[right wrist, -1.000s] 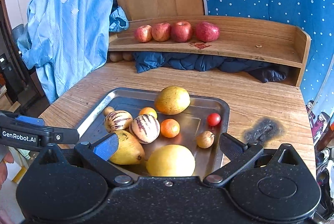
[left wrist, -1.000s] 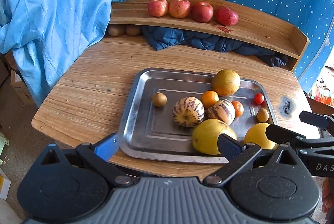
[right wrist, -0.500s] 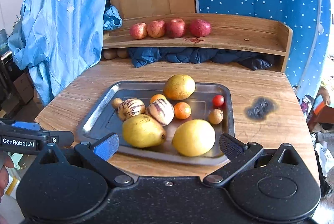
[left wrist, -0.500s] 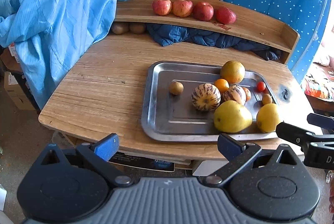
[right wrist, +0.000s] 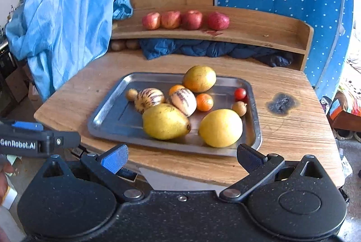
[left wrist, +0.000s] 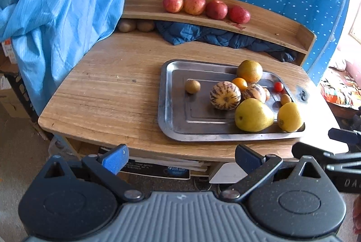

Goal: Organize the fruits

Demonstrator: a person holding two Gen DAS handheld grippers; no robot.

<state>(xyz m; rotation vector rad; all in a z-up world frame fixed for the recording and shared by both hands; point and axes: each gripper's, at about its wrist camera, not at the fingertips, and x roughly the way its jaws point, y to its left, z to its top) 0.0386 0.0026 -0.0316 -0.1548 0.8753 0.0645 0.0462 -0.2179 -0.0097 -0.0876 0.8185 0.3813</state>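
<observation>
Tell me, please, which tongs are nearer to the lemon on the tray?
Right. The right tongs hover open just off the table edge, straight in front of the lemon. The left tongs, also open, sit farther back and to its left.

Fruit-laden steel tray [right wrist: 108, 113] before wide-open right tool [right wrist: 180, 158]

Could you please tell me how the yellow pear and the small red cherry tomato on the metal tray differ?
The yellow pear is far larger than the small red cherry tomato. The pear is dull yellow with brown specks and tapers to one end; the tomato is glossy red and round. The pear lies on its side at the near edge, while the tomato sits at the far right corner. Both rest loose on the metal tray, and neither is held by a gripper.
</observation>
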